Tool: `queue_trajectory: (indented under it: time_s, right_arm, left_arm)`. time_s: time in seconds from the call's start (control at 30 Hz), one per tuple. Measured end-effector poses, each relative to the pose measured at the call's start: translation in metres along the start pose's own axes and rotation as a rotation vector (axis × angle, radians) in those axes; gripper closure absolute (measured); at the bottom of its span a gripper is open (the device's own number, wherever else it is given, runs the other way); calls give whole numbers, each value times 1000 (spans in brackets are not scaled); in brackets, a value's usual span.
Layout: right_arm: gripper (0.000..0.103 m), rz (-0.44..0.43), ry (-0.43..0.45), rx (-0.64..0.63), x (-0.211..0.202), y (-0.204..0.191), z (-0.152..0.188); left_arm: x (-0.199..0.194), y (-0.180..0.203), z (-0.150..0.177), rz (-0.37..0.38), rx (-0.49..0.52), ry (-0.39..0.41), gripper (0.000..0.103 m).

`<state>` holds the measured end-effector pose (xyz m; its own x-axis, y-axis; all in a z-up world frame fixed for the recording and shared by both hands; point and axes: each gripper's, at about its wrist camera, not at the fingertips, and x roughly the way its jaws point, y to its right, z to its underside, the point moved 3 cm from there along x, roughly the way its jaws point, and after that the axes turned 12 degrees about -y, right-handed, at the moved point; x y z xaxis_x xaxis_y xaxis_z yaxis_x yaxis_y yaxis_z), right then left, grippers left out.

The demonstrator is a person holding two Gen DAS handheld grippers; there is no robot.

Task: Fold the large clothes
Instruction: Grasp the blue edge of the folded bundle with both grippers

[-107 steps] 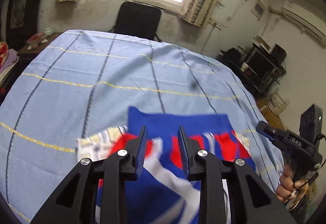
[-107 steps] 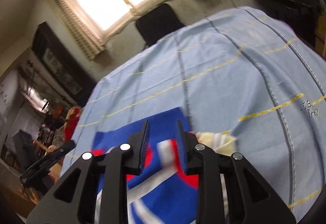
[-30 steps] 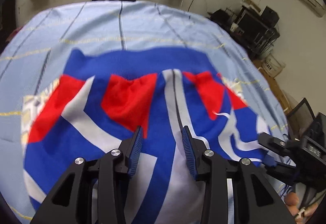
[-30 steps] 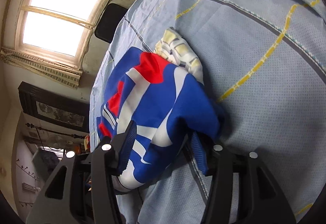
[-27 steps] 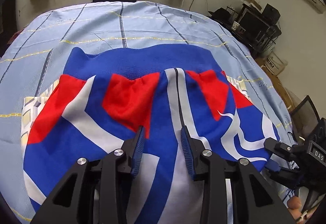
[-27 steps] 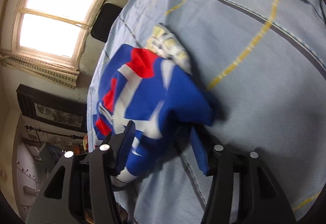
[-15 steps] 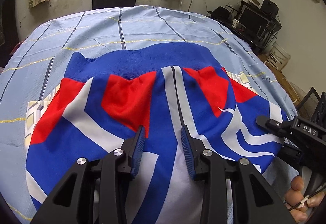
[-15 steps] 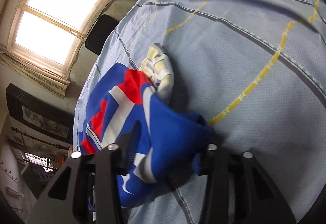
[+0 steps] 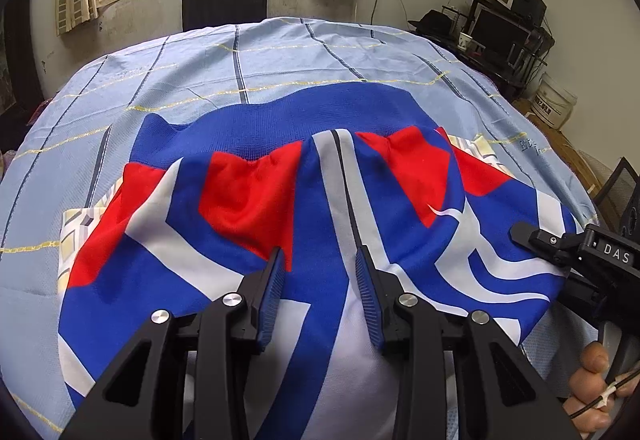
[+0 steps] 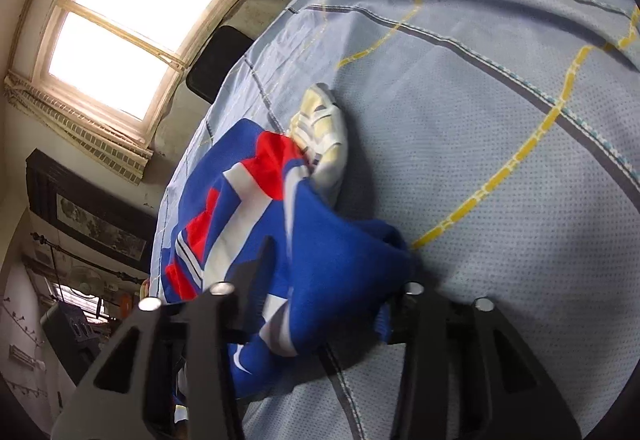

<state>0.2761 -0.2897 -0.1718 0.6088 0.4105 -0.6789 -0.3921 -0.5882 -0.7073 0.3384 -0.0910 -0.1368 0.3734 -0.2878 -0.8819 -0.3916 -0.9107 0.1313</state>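
A blue, red and white jacket (image 9: pixel 248 199) lies spread on a light blue checked sheet (image 9: pixel 280 67). My left gripper (image 9: pixel 320 280) hangs over the jacket's middle. Its jaws stand apart with the pad faces bare, and the zip strip shows in the gap. My right gripper (image 10: pixel 324 292) is at the jacket's right edge (image 10: pixel 340 252). Its jaws are closing, and a bunched blue fold fills the space between them and touches both. In the left wrist view the right gripper (image 9: pixel 536 240) reaches in from the right, with fingers of a hand (image 9: pixel 592 388) below it.
A white and yellow patterned cloth (image 10: pixel 324 131) pokes out from under the jacket on both sides (image 9: pixel 76 224). A black chair (image 9: pixel 224 1) stands behind the bed under the window. At the right are a dark shelf with electronics (image 9: pixel 504 31) and a white bucket (image 9: pixel 556 103).
The right gripper's jaws have narrowed around the jacket's right edge, and the blue fabric has bunched up between them. The left gripper has stayed put, tilting only slightly.
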Motion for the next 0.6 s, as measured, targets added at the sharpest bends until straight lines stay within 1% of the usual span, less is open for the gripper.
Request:
queue_trajectory:
  time_s: [0.07, 0.2, 0.33, 0.47, 0.5, 0.53, 0.57, 0.6]
  right_arm:
    - [74, -5, -11, 7, 0, 3, -1]
    - [74, 43, -13, -43, 2, -4, 0]
    - [74, 34, -16, -41, 3, -3, 0]
    - [79, 45, -28, -54, 4, -4, -2]
    - [82, 38, -32, -54, 4, -4, -2]
    - [82, 33, -33, -53, 4, -5, -2]
    - [84, 29, -31, -50, 4, -6, -2]
    - [85, 25, -27, -53, 3, -8, -2]
  left_arm:
    - [0, 1, 0, -7, 2, 1, 66]
    - [0, 3, 0, -23, 10, 4, 65]
    - [0, 4, 0, -25, 15, 1, 65]
    - [0, 2, -1, -11, 13, -5, 66]
    - [-1, 0, -1, 2, 2, -8, 69]
    - [-2, -2, -1, 12, -7, -12, 72]
    - [-3, -3, -2, 21, -14, -16, 78]
    - [-5, -7, -2, 42, -25, -20, 88]
